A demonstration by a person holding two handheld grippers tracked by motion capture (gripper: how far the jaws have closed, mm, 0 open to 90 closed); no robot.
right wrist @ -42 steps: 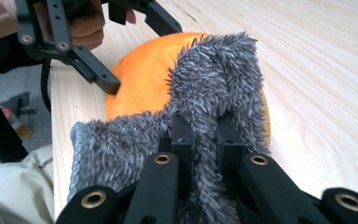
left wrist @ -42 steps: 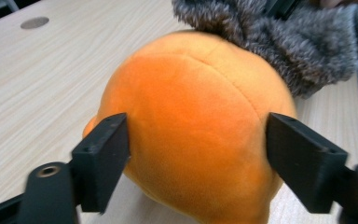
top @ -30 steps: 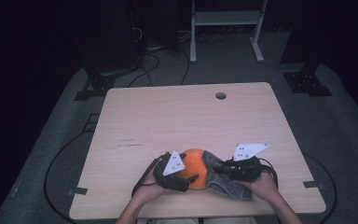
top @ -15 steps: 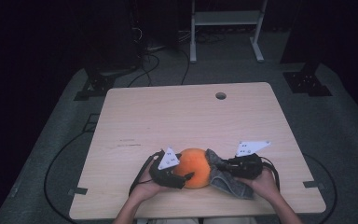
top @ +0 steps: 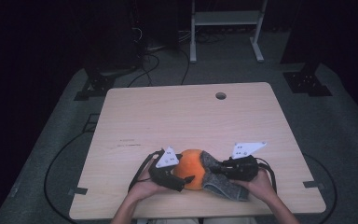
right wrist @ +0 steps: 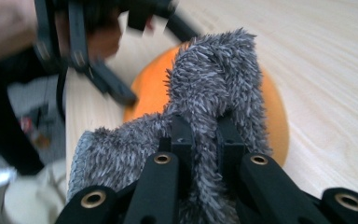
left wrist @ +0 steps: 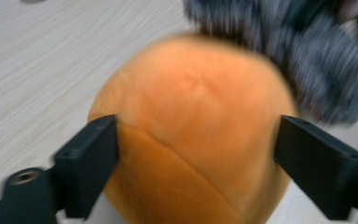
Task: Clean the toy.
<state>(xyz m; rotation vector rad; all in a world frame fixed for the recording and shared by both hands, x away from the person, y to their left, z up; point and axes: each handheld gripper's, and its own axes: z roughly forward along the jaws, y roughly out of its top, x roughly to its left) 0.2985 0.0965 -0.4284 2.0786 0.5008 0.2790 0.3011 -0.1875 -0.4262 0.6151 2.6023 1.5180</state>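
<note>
An orange ball [top: 191,169] lies near the table's front edge, with a grey fuzzy cloth [top: 220,183] draped over its right side. My left gripper [top: 184,170] is at the ball's left. Its jaws have just been opening, and in the left gripper view they stand wide on either side of the ball [left wrist: 191,130], which is between them and no longer squeezed. My right gripper [top: 217,169] is shut on a fold of the cloth [right wrist: 214,84]. The ball [right wrist: 149,88] shows orange behind that fold. The left gripper [left wrist: 198,140] sees the cloth [left wrist: 307,70] at upper right.
The wooden table [top: 177,116] has a small round hole [top: 221,95] near its far edge. Cables lie on the dark floor beyond it, and a white frame [top: 223,28] stands there.
The left gripper has drawn slightly left, so more of the orange ball shows. The right gripper and the cloth have hardly moved.
</note>
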